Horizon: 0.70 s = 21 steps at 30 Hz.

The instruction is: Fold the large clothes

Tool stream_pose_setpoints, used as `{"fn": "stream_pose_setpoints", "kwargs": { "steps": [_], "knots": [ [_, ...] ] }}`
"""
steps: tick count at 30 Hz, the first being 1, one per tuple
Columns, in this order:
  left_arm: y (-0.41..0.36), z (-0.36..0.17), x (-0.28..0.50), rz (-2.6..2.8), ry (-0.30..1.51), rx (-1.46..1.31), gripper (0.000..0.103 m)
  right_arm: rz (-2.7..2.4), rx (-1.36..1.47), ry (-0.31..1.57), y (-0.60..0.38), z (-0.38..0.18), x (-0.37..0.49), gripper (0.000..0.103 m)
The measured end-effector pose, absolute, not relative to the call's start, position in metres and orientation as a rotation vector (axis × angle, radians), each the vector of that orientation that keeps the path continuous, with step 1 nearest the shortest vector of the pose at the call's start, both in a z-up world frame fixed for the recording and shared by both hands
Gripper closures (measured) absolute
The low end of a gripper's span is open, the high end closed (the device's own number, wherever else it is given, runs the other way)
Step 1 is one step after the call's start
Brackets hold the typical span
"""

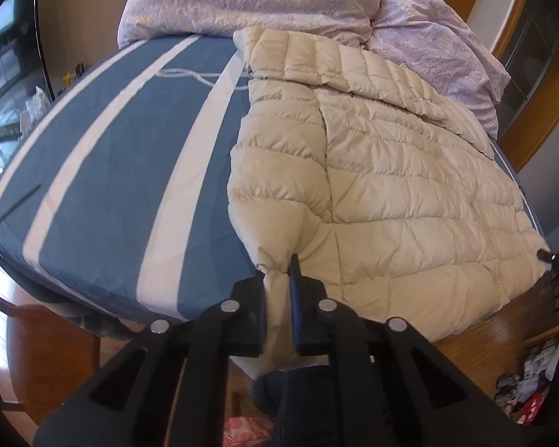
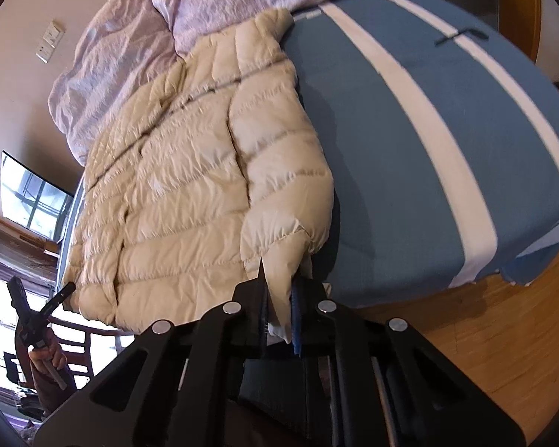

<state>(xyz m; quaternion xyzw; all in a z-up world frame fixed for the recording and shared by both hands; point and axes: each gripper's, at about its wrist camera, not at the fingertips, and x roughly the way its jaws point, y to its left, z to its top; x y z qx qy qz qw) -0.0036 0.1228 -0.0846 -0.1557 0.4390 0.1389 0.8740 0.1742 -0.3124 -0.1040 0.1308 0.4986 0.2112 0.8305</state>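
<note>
A cream quilted puffer jacket point(image 1: 391, 171) lies spread on a bed with a blue and white striped sheet point(image 1: 111, 171). My left gripper point(image 1: 279, 279) is shut on the jacket's near hem corner at the bed's edge. My right gripper point(image 2: 279, 283) is shut on the other near corner of the jacket point(image 2: 190, 171). Each gripper shows small in the other's view, the right one point(image 1: 548, 257) at the jacket's far right corner and the left one point(image 2: 65, 290) at its left corner.
A crumpled lilac duvet point(image 1: 279, 0) lies heaped at the head of the bed, touching the jacket's collar end. The striped sheet point(image 2: 428, 130) stretches beside the jacket. Wooden floor point(image 2: 484, 316) and a dark chair point(image 1: 3, 335) surround the bed.
</note>
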Motion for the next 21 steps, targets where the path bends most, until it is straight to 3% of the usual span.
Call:
{"fn": "stream_pose_setpoints", "kwargs": {
  "steps": [21],
  "knots": [
    [0.153, -0.023, 0.060, 0.373, 0.821, -0.250, 0.095, 0.374, 0.139, 0.914, -0.264, -0.042, 0.243, 0.094]
  ]
}}
